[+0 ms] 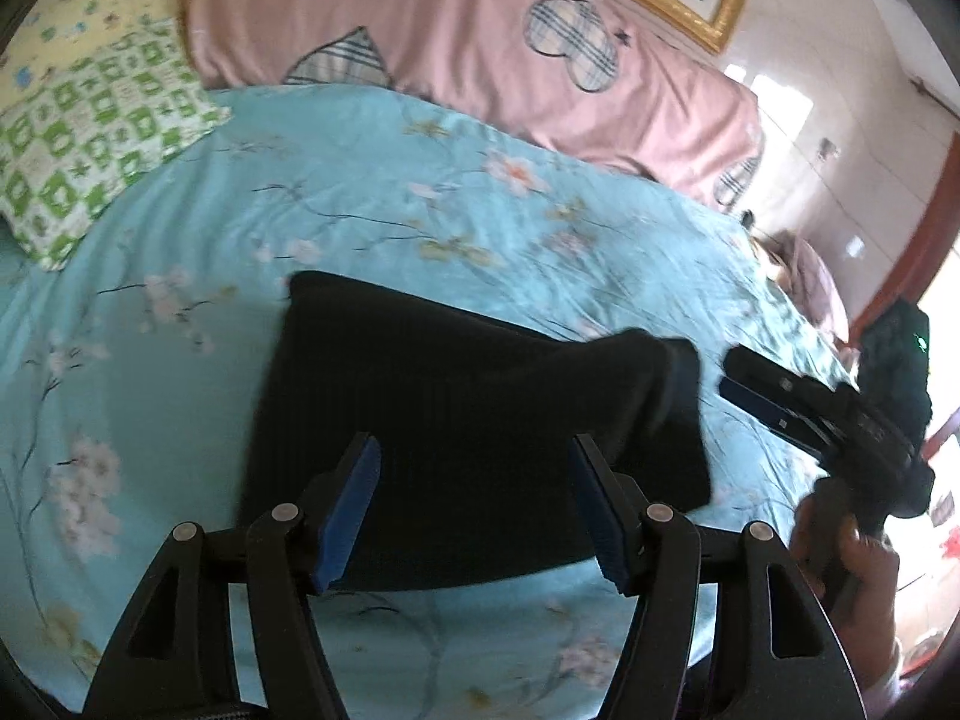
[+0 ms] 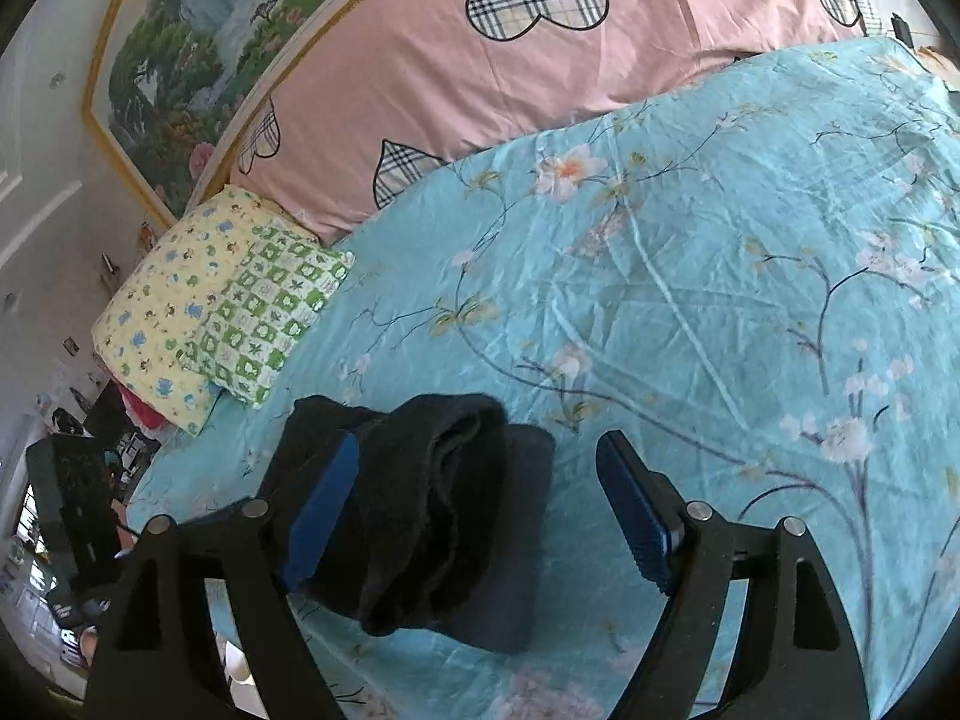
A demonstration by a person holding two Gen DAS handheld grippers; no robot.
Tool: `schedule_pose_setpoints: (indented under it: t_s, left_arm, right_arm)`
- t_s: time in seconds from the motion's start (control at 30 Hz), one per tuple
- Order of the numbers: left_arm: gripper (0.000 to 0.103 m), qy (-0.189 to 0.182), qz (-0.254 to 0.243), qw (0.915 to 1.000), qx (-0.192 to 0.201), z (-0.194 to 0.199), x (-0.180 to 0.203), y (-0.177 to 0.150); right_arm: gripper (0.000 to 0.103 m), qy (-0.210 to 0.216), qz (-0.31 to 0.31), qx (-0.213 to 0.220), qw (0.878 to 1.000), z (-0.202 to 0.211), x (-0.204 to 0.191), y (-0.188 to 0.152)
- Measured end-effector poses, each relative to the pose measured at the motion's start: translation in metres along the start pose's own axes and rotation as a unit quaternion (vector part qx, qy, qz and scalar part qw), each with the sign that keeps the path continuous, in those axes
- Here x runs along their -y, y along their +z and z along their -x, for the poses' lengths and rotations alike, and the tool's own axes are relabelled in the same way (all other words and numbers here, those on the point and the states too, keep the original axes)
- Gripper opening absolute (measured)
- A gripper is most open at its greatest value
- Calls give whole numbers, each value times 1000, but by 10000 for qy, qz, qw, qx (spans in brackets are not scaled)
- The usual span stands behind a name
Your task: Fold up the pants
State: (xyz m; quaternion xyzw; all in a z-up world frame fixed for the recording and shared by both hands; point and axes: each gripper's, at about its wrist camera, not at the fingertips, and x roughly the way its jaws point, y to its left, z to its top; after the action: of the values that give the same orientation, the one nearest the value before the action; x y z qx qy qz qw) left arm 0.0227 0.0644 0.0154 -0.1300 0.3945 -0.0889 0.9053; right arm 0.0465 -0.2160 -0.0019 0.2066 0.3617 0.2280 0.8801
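The black pants point(image 1: 456, 408) lie folded in a compact bundle on the blue floral bedspread point(image 1: 420, 192), well below the green checked pillow point(image 1: 90, 144). The left gripper point(image 1: 474, 510) hovers over the pants, fingers apart, holding nothing. The right gripper point(image 2: 480, 522) sits just beside the bundle, fingers spread, gripping nothing.

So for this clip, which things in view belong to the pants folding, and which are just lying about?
Part of the job:
black pants, folded on the blue floral bedsheet
left gripper, open
right gripper, open

Just lying about:
pink quilt
green checked pillow
yellow pillow
framed painting
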Motion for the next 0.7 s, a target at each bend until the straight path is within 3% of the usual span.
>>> schedule_pose_setpoints:
  t_s: [0.23, 0.7]
  left_arm:
    - [69, 231, 298, 9992, 124, 3, -31, 7]
    - [76, 26, 571, 9984, -49, -18, -55, 15]
  right_arm:
    - [89, -213, 218, -2, 9995, -2, -19, -7]
    - [89, -252, 55, -434, 9987, -18, -18, -25]
